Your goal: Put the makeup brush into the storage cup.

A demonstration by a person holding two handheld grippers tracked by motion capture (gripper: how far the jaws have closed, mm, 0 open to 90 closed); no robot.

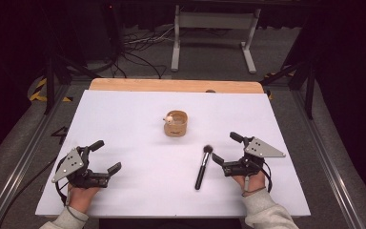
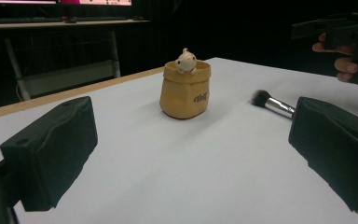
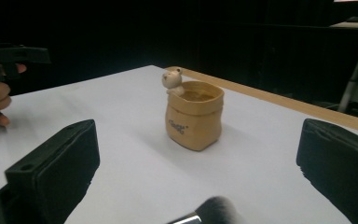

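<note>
A tan sack-shaped pot [image 1: 177, 126] with a small pale animal figure [image 1: 169, 119] on its rim stands upright near the middle of the white table top [image 1: 124, 114]. A black-handled makeup brush [image 1: 201, 168] lies in front of it, bristles toward the pot. My left gripper [image 1: 106, 157] rests open and empty at the front left. My right gripper [image 1: 227, 148] is open and empty just right of the brush's bristle end, apart from it. The left gripper view has the pot [image 2: 185, 91] and the brush [image 2: 272, 103] ahead of its own gripper [image 2: 191, 126]. The right gripper view faces the pot [image 3: 193, 116] over the blurred bristles [image 3: 214, 210], between its spread jaws.
A wooden strip [image 1: 171, 86] edges the table's far side. Beyond it, a white metal stand [image 1: 214, 33] and loose cables [image 1: 138, 52] sit on the floor. Metal rails [image 1: 24, 157] run along both sides of the table.
</note>
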